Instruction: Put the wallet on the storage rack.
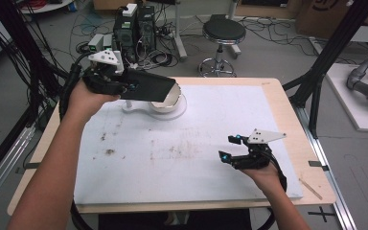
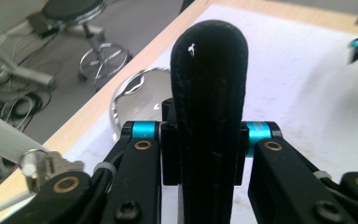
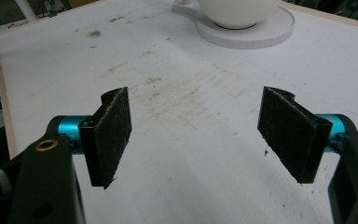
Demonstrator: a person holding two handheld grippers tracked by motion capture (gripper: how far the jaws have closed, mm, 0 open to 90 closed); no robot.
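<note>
Left gripper point(image 1: 170, 91) clenched on a flat black pad-like object point(image 2: 209, 107), held raised just above the white bowl point(image 1: 168, 100); the bowl sits on a white round base point(image 1: 177, 111) at the far side of the white mat point(image 1: 196, 158). Placement judged not yet done. Right gripper point(image 1: 229, 146) released, jaws spread, hanging nearer the person than the bowl. Mat stained brown; stool point(image 1: 223, 33) and cables on floor beyond.

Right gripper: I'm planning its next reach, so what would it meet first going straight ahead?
Probably the white bowl on its round white base; before that the right gripper, open, faces bare stained table.
</note>
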